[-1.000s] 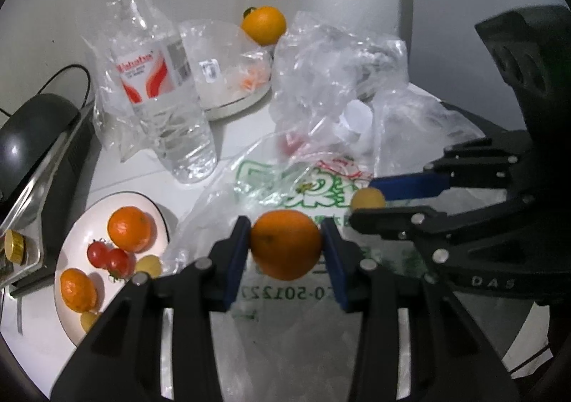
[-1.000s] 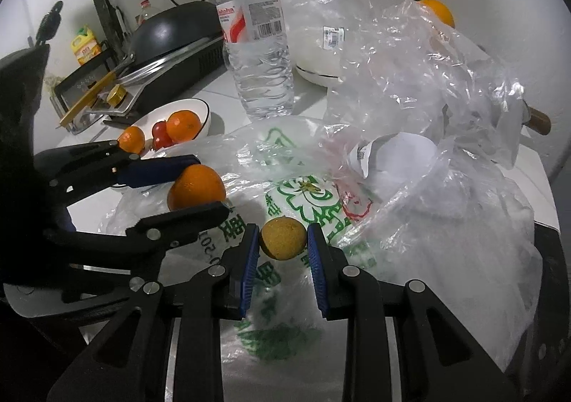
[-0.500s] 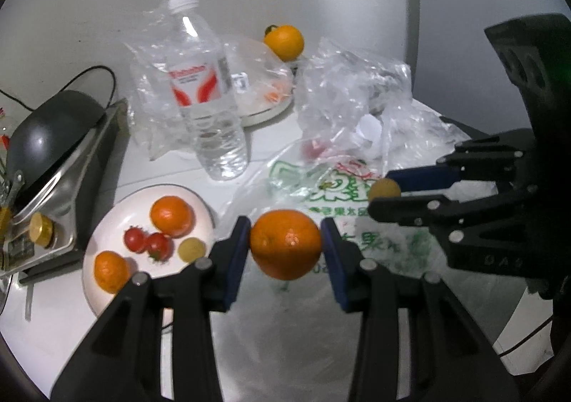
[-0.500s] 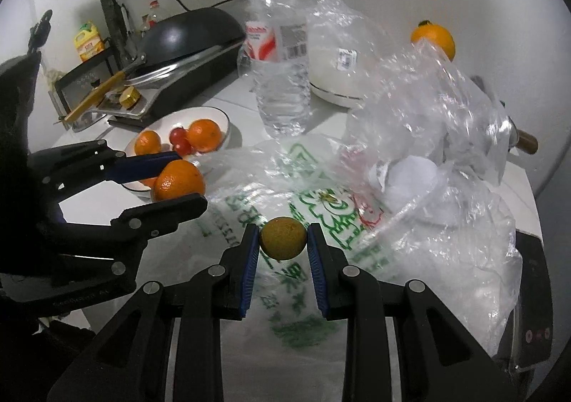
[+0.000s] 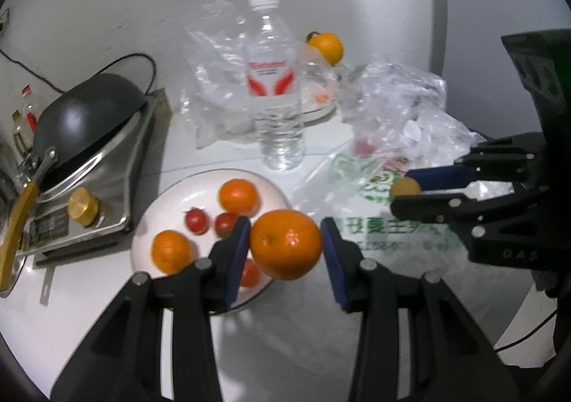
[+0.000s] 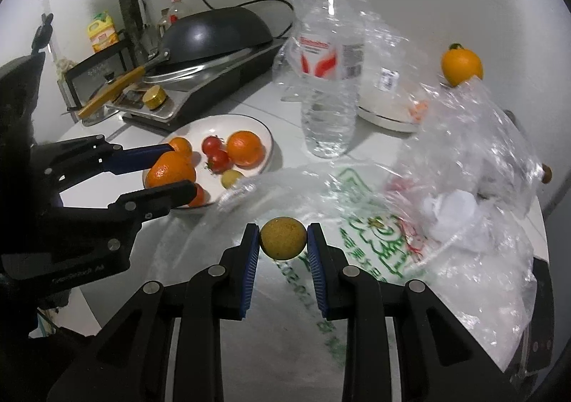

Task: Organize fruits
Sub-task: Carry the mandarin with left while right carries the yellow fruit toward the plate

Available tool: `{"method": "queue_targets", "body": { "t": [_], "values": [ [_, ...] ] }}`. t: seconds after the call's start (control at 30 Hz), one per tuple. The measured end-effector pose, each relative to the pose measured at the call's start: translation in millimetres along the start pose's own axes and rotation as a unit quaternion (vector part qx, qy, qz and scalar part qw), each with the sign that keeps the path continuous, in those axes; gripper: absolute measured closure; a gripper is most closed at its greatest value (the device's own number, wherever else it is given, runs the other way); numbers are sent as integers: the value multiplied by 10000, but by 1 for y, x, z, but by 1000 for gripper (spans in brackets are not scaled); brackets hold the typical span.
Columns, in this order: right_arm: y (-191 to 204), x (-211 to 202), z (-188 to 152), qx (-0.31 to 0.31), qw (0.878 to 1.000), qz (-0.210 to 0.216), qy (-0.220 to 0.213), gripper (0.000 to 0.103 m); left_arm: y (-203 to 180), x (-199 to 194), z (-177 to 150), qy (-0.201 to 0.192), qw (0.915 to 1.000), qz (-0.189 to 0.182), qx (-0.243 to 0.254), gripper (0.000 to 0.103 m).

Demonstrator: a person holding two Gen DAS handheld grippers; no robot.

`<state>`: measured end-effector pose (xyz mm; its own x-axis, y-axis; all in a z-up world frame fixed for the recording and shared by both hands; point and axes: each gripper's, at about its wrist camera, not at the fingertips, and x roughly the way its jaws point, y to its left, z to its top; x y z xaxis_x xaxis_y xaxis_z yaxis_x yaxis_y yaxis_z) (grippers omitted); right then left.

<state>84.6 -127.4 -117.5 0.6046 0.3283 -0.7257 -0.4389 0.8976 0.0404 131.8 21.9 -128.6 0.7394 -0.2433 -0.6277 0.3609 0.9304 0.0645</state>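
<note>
My left gripper (image 5: 285, 247) is shut on a large orange (image 5: 285, 243) and holds it in the air over the right edge of a white plate (image 5: 167, 204). The plate carries oranges (image 5: 238, 196), cherry tomatoes (image 5: 196, 220) and a small yellow fruit (image 6: 231, 178). My right gripper (image 6: 283, 241) is shut on a small yellow-brown round fruit (image 6: 283, 238) above a printed plastic bag (image 6: 360, 209). From the right wrist view the left gripper (image 6: 171, 173) and its orange (image 6: 170, 170) hang over the plate's near rim (image 6: 262, 131). Another orange (image 6: 461, 66) sits at the back right.
A water bottle (image 5: 276, 95) stands behind the plate. Crumpled clear bags (image 6: 464, 138) and a white dish (image 6: 385, 116) fill the right and back. A stove with a black wok (image 6: 214, 34) and a brass knob (image 5: 84, 205) stands on the left. The table edge (image 6: 85, 295) curves at the near left.
Both grippers have moved left and risen with their fruits. The left gripper's orange went from over the plastic bag to over the plate's edge. The plate now sits nearer the middle of both views.
</note>
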Motion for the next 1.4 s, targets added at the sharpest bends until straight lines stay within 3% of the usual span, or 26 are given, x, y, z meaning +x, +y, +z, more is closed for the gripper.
{"method": "queue_targets", "body": {
  "t": [0.43, 0.73, 1.2, 1.4],
  "values": [
    [35, 24, 21, -260, 9995, 145, 93, 74, 51, -6, -12, -51, 9991, 290, -294, 62],
    [41, 40, 35, -341, 9991, 212, 130, 74, 83, 10, -14, 3, 9978, 481, -465, 62],
    [31, 59, 57, -386, 9988, 280, 106, 74, 94, 55, 12, 29, 9978, 610, -254, 62],
    [23, 76, 62, -338, 9986, 379, 154, 73, 95, 76, 18, 144, 9959, 885, -126, 62]
  ]
}}
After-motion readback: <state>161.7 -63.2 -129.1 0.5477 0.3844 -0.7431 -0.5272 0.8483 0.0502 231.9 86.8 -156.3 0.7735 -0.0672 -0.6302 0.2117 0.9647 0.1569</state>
